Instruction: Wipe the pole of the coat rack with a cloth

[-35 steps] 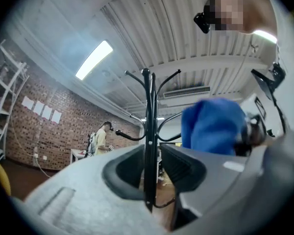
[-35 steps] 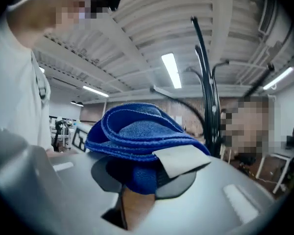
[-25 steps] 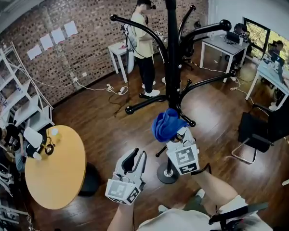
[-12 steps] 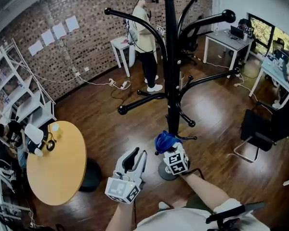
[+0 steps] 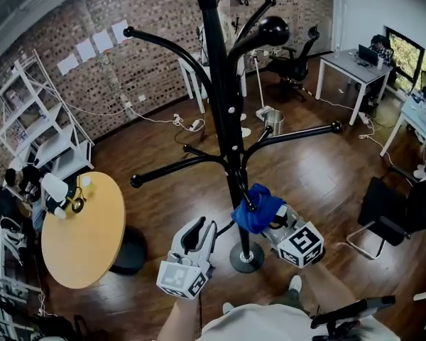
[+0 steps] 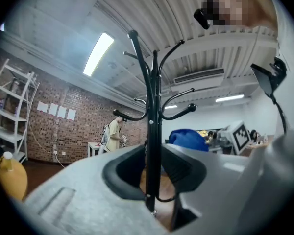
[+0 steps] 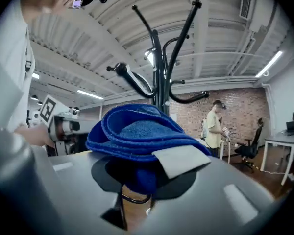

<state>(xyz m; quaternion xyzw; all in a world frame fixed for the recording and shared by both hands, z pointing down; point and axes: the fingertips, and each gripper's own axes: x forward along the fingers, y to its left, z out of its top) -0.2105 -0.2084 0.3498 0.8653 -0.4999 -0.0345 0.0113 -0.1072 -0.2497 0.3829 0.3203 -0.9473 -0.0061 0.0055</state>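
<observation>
right gripper (image 5: 271,217) is clamped on the blue cloth (image 5: 258,206), which sits against the coat rack pole (image 5: 224,119) low down, near the base (image 5: 246,257). left gripper (image 5: 197,233) hangs empty, jaws a bit apart. we'd guess we're mid-wipe, with the upper stretch probably left.

A round wooden table (image 5: 85,236) stands well left of both pairs of jaws, with white shelves (image 5: 35,130) beyond it. Far ahead of the jaws, a person (image 6: 115,132) stands at a white desk (image 6: 94,146) by the brick wall (image 5: 149,34). A black chair (image 5: 401,204) sits well right.
</observation>
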